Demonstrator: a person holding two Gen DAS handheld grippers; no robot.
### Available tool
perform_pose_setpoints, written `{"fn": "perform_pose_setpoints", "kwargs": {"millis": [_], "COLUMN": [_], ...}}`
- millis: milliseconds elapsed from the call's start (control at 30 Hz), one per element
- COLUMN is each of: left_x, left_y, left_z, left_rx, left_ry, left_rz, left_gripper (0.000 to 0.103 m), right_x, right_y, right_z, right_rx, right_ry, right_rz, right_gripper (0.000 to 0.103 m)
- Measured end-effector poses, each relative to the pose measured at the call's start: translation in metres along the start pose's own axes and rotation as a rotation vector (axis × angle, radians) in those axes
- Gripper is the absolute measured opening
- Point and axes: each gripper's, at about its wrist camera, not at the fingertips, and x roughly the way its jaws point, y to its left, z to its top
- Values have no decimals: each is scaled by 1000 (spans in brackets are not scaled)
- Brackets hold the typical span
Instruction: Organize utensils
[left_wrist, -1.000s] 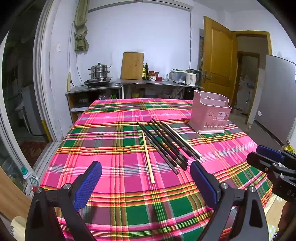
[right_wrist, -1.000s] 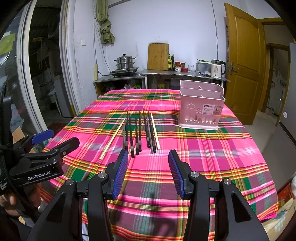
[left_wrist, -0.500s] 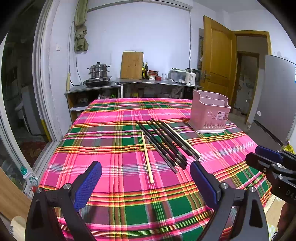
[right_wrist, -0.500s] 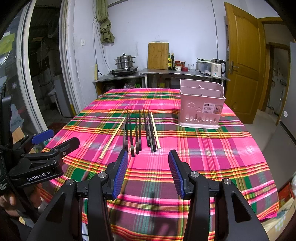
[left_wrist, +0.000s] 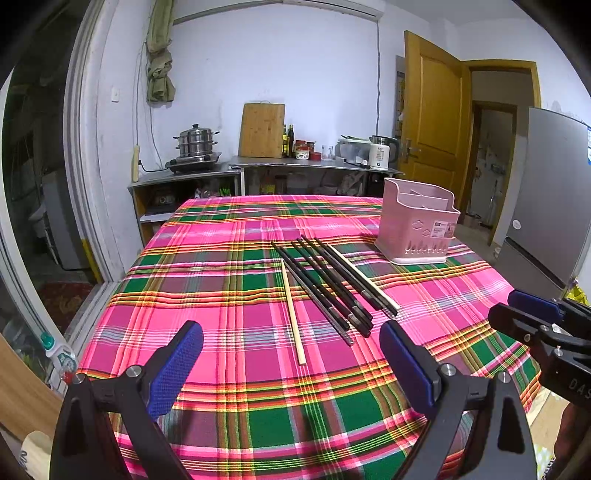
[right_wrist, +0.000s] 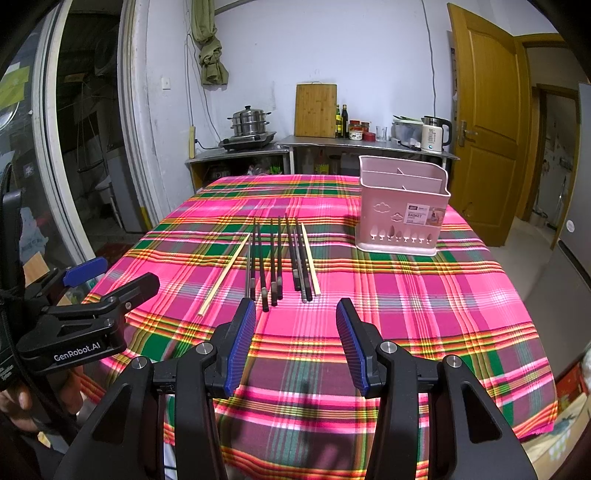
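Observation:
Several dark chopsticks (left_wrist: 325, 288) lie side by side on the plaid tablecloth (left_wrist: 221, 280), with one pale wooden chopstick (left_wrist: 292, 312) to their left and another (left_wrist: 360, 275) at their right. A pink utensil basket (left_wrist: 419, 225) stands upright behind them on the right. My left gripper (left_wrist: 291, 358) is open and empty, hovering near the front edge, before the chopsticks. In the right wrist view, the dark chopsticks (right_wrist: 275, 258), pale chopstick (right_wrist: 223, 275) and basket (right_wrist: 402, 210) show too. My right gripper (right_wrist: 295, 332) is open and empty just short of the chopstick ends.
A counter at the back wall holds a steamer pot (left_wrist: 195, 142), cutting board (left_wrist: 261, 130), bottles and a kettle (left_wrist: 380, 157). A wooden door (left_wrist: 430, 118) and a grey fridge (left_wrist: 550, 199) stand to the right. The other gripper shows at each view's side (right_wrist: 92, 314).
Almost nothing differs. Both grippers stay open and hover in place; the chopsticks and basket have not moved.

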Motion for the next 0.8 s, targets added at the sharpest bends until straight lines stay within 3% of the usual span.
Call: {"fn": "perform_pose_setpoints", "kwargs": {"millis": [567, 800], "left_x": [9, 38], "left_y": [1, 8], "left_z": [-3, -1], "left_rx": [8, 16], "left_ry": [13, 75], "left_rz": [-2, 17], "left_gripper": [97, 97], "right_x": [6, 20], "right_y": [-2, -7], "right_z": [3, 9], "right_rx": [7, 6], "right_ry": [17, 34], "right_rz": [9, 16], "right_gripper": [46, 46]}}
